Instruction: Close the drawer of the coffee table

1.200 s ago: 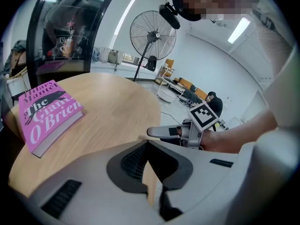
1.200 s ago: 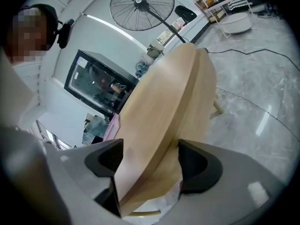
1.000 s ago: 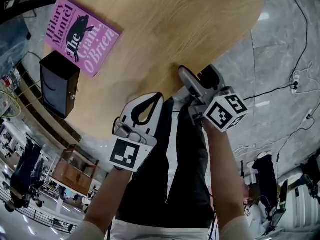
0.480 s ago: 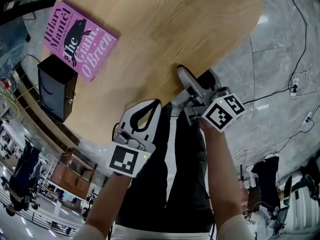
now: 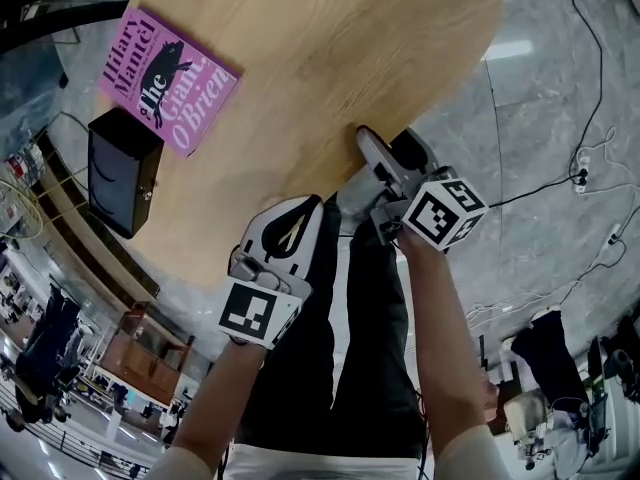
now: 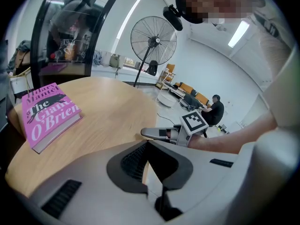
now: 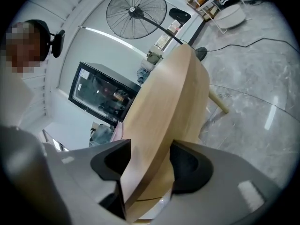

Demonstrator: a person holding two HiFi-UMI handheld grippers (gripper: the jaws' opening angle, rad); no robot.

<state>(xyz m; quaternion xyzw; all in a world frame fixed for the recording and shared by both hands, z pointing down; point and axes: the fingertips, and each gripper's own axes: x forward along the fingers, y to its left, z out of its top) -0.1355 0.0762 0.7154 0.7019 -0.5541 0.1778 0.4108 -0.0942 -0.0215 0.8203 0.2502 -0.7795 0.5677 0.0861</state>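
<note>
The light wooden coffee table (image 5: pixel 330 58) fills the upper head view. My right gripper (image 5: pixel 392 146) straddles its near rim, one finger above the top and one below. In the right gripper view the thick wooden edge (image 7: pixel 164 107) runs between the jaws of that gripper (image 7: pixel 149 149); they are closing, with a sliver of gap still at the pads. My left gripper (image 5: pixel 318 200) is shut and holds nothing, just off the rim to the left. From the left gripper view its tips (image 6: pixel 147 142) meet over the table (image 6: pixel 108 111). I cannot make out a drawer front.
A pink book (image 5: pixel 168 80) lies on the far left of the top, also seen as the pink book (image 6: pixel 47 114). A black box (image 5: pixel 122 171) stands beside the table's left edge. Cables (image 5: pixel 590 168) cross the marble floor at right. The person's dark trousers (image 5: pixel 350 348) are below the grippers.
The right gripper's jaws have drawn a little narrower around the table's rim. Both grippers stay where they were; the head view has shifted slightly.
</note>
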